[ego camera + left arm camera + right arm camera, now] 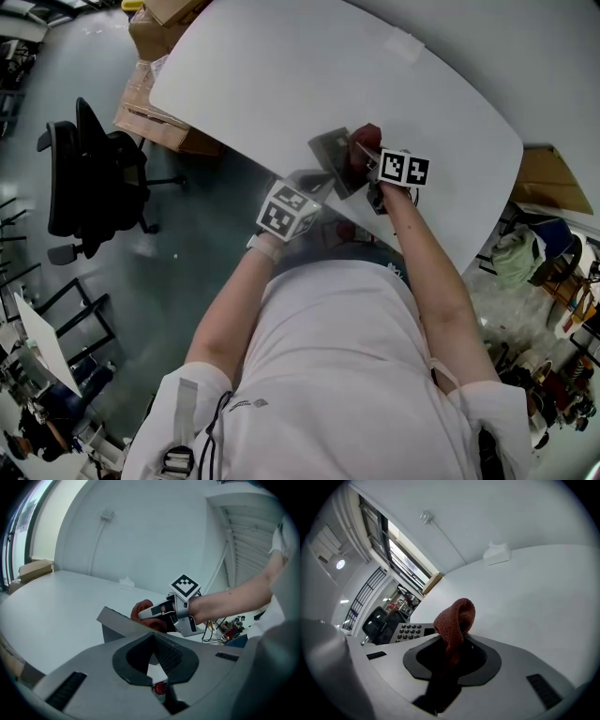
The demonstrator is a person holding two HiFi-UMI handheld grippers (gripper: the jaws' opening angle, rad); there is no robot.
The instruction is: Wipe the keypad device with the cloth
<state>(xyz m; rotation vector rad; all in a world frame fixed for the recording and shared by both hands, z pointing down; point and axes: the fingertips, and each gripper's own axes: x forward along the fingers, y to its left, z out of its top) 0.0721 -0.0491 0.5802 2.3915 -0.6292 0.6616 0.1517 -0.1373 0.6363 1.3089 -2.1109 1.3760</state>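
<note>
White tabletop (281, 66) with a small white box (405, 44) near its far edge, black office chair (89, 178), cardboard boxes (155, 112) beside the tabletop, grey floor (187, 244)

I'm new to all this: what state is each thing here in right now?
keypad device: tilted, gripped by its edge.
cloth: bunched up, clamped.
left gripper: shut on the keypad device.
right gripper: shut on the cloth.
office chair: upright, unoccupied.
</note>
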